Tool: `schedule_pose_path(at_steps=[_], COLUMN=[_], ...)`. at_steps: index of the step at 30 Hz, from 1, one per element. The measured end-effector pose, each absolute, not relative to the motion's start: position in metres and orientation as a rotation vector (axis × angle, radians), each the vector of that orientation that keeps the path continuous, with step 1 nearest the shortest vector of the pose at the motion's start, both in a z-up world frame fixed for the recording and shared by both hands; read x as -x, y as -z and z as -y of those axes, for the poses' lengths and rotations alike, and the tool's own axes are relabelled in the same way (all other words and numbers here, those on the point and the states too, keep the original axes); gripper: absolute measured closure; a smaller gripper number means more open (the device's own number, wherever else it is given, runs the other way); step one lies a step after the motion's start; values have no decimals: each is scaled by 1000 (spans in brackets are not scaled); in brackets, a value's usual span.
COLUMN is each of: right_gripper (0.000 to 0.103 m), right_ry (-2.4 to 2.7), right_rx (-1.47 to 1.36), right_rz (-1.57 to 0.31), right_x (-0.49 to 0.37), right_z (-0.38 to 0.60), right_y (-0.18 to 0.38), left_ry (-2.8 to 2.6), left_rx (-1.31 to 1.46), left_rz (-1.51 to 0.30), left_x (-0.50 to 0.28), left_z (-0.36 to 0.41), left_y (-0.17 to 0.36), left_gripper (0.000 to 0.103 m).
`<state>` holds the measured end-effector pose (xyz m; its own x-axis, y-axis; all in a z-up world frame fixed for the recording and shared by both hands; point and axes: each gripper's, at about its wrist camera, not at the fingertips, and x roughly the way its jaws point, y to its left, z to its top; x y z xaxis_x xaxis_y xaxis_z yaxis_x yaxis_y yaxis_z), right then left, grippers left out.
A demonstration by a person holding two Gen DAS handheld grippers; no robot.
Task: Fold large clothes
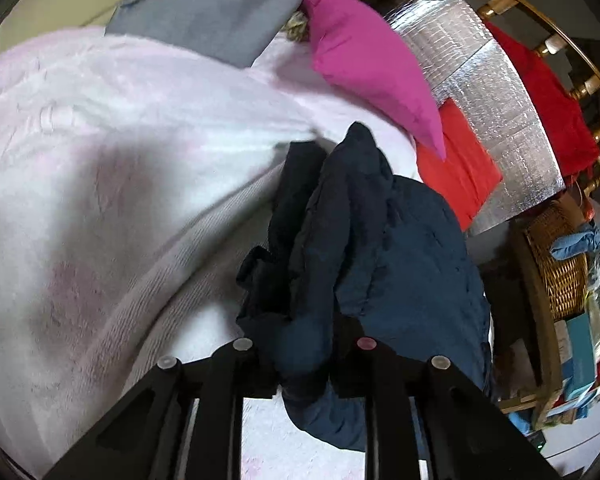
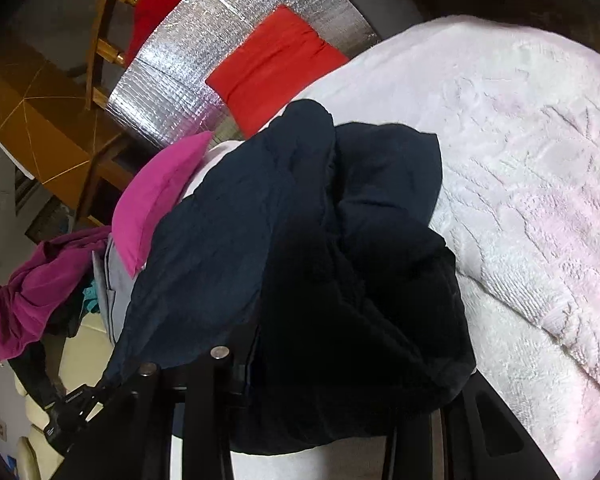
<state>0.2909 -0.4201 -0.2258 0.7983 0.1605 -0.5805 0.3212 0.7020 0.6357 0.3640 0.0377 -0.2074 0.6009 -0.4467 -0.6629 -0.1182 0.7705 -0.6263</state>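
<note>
A dark navy garment (image 1: 380, 240) lies bunched on a white-pink fluffy blanket (image 1: 120, 140). My left gripper (image 1: 304, 364) is shut on a thick fold of it at the bottom of the left wrist view, and the cloth rises away from the jaws. In the right wrist view the same navy garment (image 2: 300, 220) drapes over my right gripper (image 2: 324, 380). A heavy bunch is pinched there, one finger (image 2: 220, 360) shows and the other is hidden under the cloth. The blanket (image 2: 520, 160) spreads to the right.
Folded magenta cloth (image 1: 364, 60), folded grey cloth (image 1: 212, 8) and folded red cloth (image 1: 456, 168) lie beyond the garment, the red one on a silver foil mat (image 1: 480, 80). A red garment (image 1: 540, 100) hangs on a wooden rail. A wicker basket (image 1: 560, 264) stands right. A purple garment (image 2: 36, 296) lies left.
</note>
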Motion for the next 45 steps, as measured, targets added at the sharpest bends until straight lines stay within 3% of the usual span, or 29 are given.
schedule_pose_path(at_steps=[8,14,24,29,35,39,45], right_gripper=[62,53,52,52,52,52,52], right_ry=[105,147,270,201,186,182,163], right_rx=[-878,-854,-684,-664,-657,-689,-655], right_rz=[-701,-781,-657,-621,-760,-784,-716], right_x=[-275,-266,-218,-239,-283,-287,-301], right_z=[429,430,446,435,425,431,435], right_y=[244,224,167,157,195,204,167], left_ry=[140,59,-81,-30,-32,-29,-13], left_rx=[610,504,377,240,27,61,192], left_rz=[-1016,-964,-728,-769,-962,-941,-887], left_x=[-358,-344,-323,-333,-360,-363,-380], left_z=[-40,-45,-54,-24,14,3,-7], left_y=[218,197,147,152,191,185,152], left_gripper=[47,46,39,39,34,31,31])
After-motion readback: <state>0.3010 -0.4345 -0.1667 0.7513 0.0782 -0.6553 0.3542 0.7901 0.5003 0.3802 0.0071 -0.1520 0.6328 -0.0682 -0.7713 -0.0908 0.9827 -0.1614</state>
